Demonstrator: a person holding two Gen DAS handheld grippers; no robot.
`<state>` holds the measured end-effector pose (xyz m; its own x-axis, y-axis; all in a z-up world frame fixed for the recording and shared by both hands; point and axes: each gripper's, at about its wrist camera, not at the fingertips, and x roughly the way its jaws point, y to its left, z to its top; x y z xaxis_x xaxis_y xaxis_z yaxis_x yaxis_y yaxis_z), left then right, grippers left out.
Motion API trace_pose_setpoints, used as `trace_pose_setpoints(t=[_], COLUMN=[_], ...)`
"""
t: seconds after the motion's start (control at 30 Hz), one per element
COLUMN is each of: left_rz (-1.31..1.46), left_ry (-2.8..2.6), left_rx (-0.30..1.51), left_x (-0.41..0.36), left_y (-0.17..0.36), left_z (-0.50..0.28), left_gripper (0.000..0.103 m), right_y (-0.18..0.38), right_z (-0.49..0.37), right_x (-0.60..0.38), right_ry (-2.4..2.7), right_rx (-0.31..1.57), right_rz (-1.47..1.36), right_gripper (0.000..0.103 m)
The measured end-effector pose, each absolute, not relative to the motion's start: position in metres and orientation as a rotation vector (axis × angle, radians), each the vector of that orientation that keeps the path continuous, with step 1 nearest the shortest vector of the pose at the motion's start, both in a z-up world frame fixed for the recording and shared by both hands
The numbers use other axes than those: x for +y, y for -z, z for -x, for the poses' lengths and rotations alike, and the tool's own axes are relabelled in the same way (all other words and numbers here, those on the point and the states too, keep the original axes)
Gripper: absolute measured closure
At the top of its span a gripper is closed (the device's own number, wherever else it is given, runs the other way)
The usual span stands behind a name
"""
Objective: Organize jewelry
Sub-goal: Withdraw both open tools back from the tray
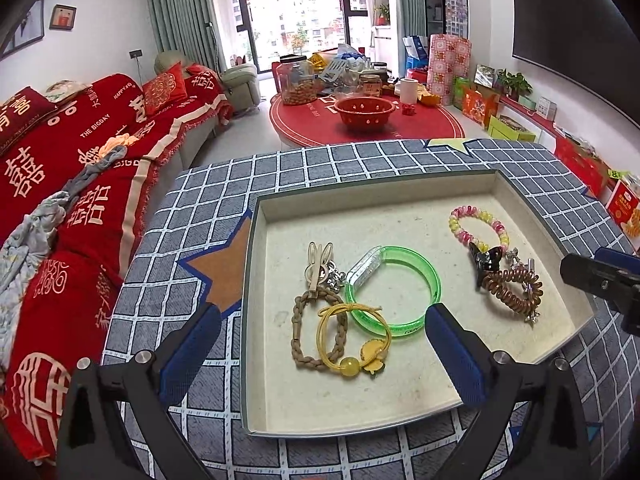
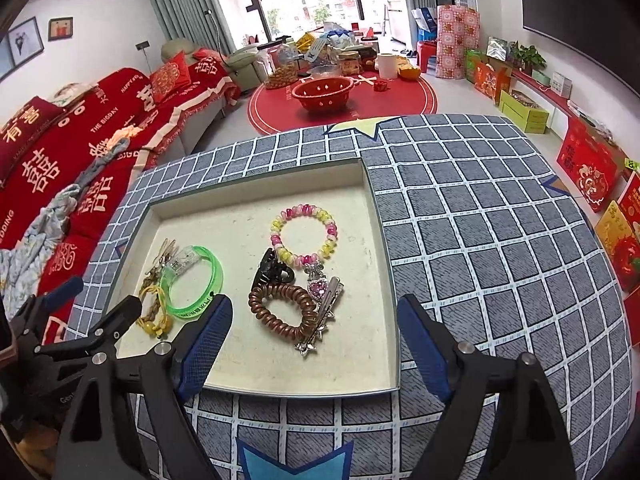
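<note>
Left wrist view: left hand-held gripper released, jaws wide above the tray; right hand-held gripper likewise released. Green bangle, hair ties and beaded bracelet lie inside the tray on the desk.

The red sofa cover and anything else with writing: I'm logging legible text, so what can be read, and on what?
"THE BIGDAY": red sofa cover.
"HAPPY W…", cut off: same cover.
Large Chinese characters on it: not transcribed.
Green bangle: dark print, too blurred.
Red boxes: print too small.
</note>
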<state>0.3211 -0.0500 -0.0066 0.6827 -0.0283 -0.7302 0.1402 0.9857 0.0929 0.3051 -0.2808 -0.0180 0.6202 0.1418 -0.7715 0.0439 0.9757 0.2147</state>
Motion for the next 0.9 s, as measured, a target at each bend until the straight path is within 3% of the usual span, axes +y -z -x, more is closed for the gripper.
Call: trace_pose_setpoints(t=[0.03, 0.07, 0.9], left_rz=[-0.147, -0.146, -0.064], left_ry=[0.095, 0.094, 0.075], left_rx=[0.816, 0.816, 0.785], left_x=[-0.05, -0.051, -0.035], left_y=[0.01, 0.012, 0.011], left_z=[-0.32, -0.319, -0.242], left_gripper=[0.0, 0.0, 0.0], right_y=[0.018, 0.018, 0.02], right_z=[-0.305, -0.304, -0.244], right_x=[-0.282, -0.282, -0.273], right_ry=[-0.051, -0.05, -0.012], right_rx=[0.894, 0.89, 0.877], right_rz=[-0.224, -0.227, -0.179], right_gripper=[0.004, 0.001, 0.0])
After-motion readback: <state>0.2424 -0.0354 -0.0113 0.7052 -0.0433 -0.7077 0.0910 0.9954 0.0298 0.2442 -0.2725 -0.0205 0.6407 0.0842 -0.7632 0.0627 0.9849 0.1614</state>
